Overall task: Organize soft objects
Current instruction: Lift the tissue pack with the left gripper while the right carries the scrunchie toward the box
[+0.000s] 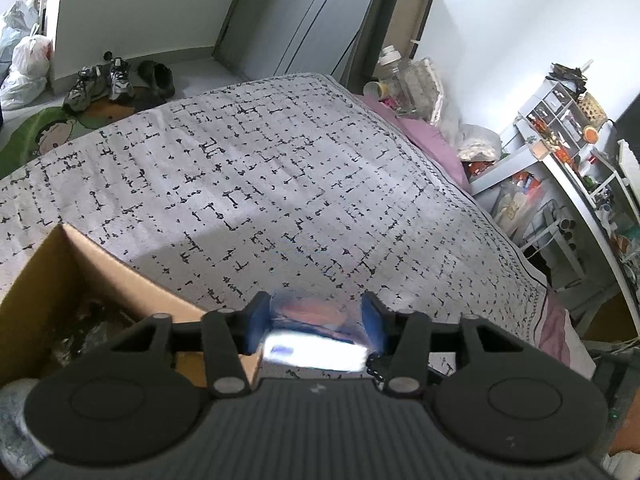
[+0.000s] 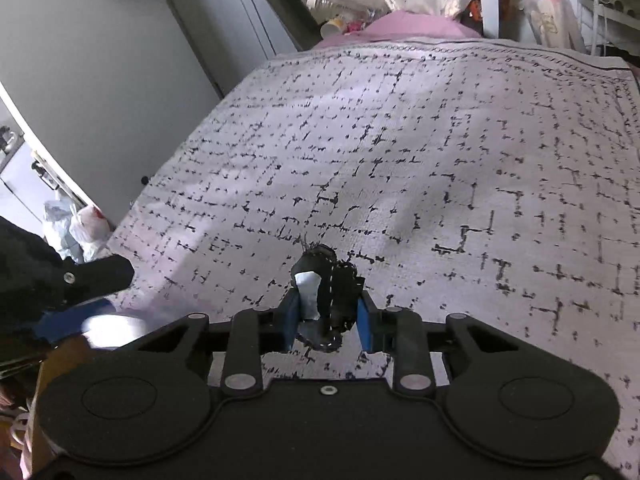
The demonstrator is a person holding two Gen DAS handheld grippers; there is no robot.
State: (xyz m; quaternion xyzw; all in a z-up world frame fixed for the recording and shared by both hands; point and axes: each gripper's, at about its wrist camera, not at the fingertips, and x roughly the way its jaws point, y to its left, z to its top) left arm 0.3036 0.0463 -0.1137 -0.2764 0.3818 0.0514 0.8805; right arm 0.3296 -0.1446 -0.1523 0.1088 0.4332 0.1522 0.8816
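I count two tongs, the left tongs [image 1: 316,322] and the right tongs [image 2: 328,312], each with two blue pads. Between the left pads I see one soft packet [image 1: 316,332], blurred, so possibly more than one piece. Between the right pads, one small black soft item [image 2: 330,292]. One cardboard box [image 1: 120,276] sits on one bed [image 1: 280,168]. On the floor, three shoes [image 1: 116,80], as far as I can tell.

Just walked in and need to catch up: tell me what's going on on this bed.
A person is sorting soft items on the patterned bedspread with two handheld grippers. The left gripper is clamped on a shiny packet beside an open cardboard box. The right gripper is clamped on a small black fabric item with a white label, just above the bedspread.
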